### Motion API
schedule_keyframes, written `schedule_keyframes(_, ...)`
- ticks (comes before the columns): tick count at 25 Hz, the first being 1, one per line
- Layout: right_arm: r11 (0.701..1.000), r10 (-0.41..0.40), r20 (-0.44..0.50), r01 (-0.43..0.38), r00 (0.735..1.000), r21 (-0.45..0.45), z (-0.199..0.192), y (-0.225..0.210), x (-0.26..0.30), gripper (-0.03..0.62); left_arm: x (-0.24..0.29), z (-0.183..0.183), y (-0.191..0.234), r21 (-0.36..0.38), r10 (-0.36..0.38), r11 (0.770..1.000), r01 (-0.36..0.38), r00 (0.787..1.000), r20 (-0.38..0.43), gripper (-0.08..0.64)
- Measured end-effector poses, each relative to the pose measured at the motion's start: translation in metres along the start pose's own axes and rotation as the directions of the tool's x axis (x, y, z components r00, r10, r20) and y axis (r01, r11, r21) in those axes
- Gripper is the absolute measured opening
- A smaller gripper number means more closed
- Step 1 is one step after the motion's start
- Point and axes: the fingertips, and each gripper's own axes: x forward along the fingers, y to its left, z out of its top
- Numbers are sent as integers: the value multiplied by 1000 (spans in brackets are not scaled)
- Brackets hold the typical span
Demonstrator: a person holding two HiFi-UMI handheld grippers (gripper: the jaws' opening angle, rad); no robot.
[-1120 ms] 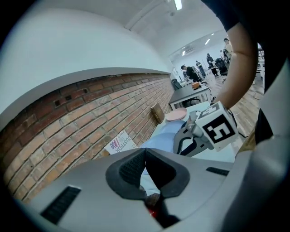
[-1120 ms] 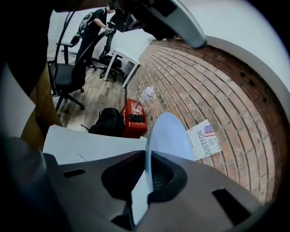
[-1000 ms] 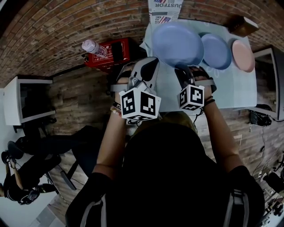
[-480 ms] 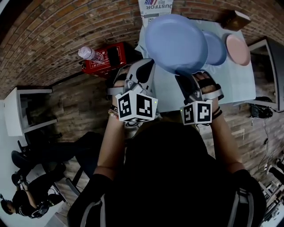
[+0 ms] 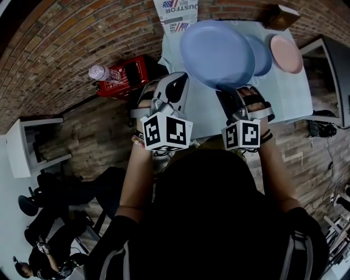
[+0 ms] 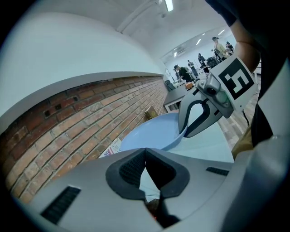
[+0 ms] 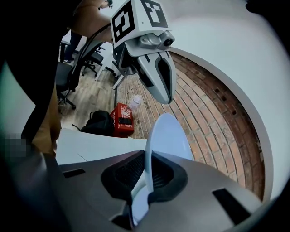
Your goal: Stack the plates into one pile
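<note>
Here the right hand-held gripper (image 5: 228, 93) is clamped on the near rim of the large blue plate (image 5: 217, 52); its own view shows the rim pinched between the two pads, with the rest of the plate reaching away from the jaws toward the far side. The plate hangs above the table (image 5: 284, 104) rather than resting on it. The left hand-held gripper (image 5: 174, 87) sits just to the left of that plate, its jaws closed together with nothing between them, and it does not touch the plate.

The relation that matters lies to the right. The smaller blue plate (image 5: 262, 54) rests on the table just right of the held plate, its left edge hidden under the held plate's right rim in the head view. The pink plate (image 5: 286, 53) lies beside it, further right again, near the table's far right corner. Both are nearer the right hand than the left, so a short carry to the right would probably bring the held plate over them. As the held plate is the widest, it would likely pile more steadily beneath the other two than on top.

Nothing stands between the plates. A brown box (image 5: 279, 16) sits at the far edge behind them, and a printed carton (image 5: 176, 10) stands at the far left corner. Off the table to the left, a red crate (image 5: 128, 74) and a bottle (image 5: 101, 73) lie by the brick wall, well apart.
</note>
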Motion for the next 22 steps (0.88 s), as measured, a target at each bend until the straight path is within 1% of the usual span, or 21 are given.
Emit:
schedule_keyframes(8, 998, -15, -40, 17, 999, 56, -58, -18, -12, 46, 47, 38, -30, 19, -57, 998, 57, 998, 8, 21)
schedule_keyframes(12, 997, -16, -51, 20, 999, 69, -96, -27, -22, 46, 78, 63, -50, 23, -87, 996, 87, 996, 6, 21)
schedule_keyframes(15, 997, -6, -65, 11, 998, 76, -129, -36, -30, 46, 101, 85, -62, 21, -96, 995, 96, 995, 7, 21)
schedule_keyframes(18, 996, -5, -73, 11, 997, 86, -160, -44, -34, 46, 121, 106, -74, 33, -106, 994, 106, 994, 7, 21)
schedule_keyframes(22, 995, -6, -70, 12, 998, 96, -191, -54, -36, 46, 143, 126, -86, 39, -105, 994, 105, 994, 6, 21)
